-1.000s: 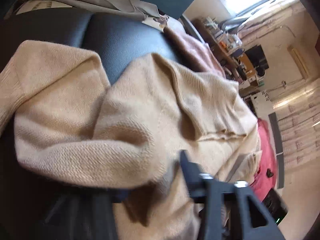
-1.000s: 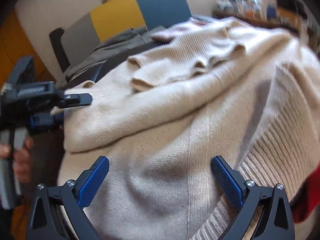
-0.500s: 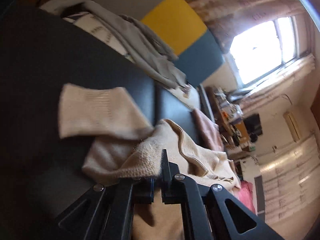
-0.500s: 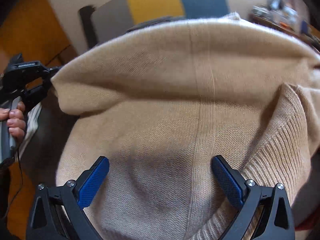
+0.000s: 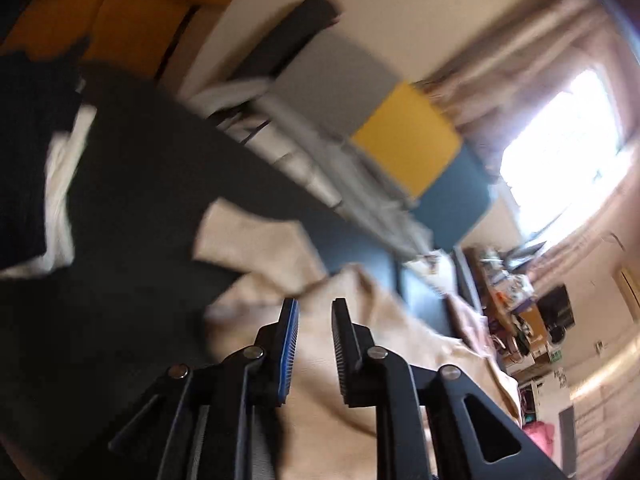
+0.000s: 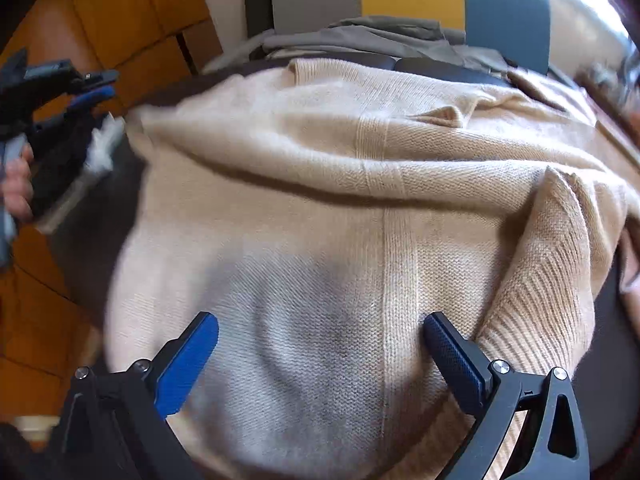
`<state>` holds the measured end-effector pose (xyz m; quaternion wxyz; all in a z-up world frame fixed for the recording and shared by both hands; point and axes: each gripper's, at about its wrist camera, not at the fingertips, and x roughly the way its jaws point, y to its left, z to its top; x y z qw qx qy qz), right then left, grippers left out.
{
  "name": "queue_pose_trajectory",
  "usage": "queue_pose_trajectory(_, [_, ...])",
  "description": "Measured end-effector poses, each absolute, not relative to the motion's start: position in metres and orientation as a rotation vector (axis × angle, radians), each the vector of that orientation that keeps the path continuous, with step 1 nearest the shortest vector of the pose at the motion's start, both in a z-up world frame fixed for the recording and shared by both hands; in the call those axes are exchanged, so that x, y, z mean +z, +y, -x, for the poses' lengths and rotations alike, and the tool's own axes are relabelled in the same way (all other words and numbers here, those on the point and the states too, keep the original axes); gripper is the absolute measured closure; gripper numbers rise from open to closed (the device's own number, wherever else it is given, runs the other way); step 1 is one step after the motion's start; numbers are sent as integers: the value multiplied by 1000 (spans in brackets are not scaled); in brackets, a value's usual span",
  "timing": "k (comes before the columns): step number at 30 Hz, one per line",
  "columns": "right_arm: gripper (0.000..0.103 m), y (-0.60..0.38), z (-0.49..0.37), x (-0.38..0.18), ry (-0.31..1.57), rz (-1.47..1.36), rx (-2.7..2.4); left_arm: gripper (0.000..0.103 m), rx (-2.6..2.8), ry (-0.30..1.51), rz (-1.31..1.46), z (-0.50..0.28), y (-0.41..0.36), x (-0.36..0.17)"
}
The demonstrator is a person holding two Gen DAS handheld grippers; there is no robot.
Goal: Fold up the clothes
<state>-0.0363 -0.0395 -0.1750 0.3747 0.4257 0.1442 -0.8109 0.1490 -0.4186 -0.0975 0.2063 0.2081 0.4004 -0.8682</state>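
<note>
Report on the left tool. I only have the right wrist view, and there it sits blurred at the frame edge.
Observer: The left tool is slightly open, with nothing visibly between its pads. The beige sweater lies just beyond them.
Operator: Find me the sleeve on that side.
Observer: One sleeve lies flat on the dark cushion, ahead and left of the tool, with its cuff end pointing away from the sweater's body.
Operator: Check what else lies near it.
Observer: A black garment next to a white one sits at the far left of the cushion, apart from the sweater.
</note>
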Motion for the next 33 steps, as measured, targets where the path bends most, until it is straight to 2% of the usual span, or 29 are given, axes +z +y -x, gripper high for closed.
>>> queue_pose_trajectory(3, [0,-16,56,-162,324,-1080,-2157,84,-2572,968,-732,-111,-371,-101])
queue_pose_trajectory(7, [0,15,81,-145,260,-1064,-2264,84,-2671,791,-1048,-55,-309,-140])
queue_pose_trajectory(10, [0,37,103,-134,212,-1055,-2342,84,-2655,733,-1177,-36,-289,-164])
queue_pose_trajectory(12, [0,44,151,-142,189,-1126,-2355,84,-2622,690,-1224,-25,-287,-176])
queue_pose_trajectory(18, [0,74,244,-176,14,-1240,-2334,84,-2576,707,-1262,-6,-300,-182])
queue_pose_trajectory(24, [3,116,299,-177,11,-1239,-2488,84,-2591,491,-1286,32,-304,-194])
queue_pose_trajectory(30, [3,169,347,-179,21,-1326,-2619,84,-2630,453,-1257,49,-315,-195])
queue_pose_trajectory(33, [1,187,364,-178,61,-1382,-2666,84,-2644,493,-1237,45,-320,-196])
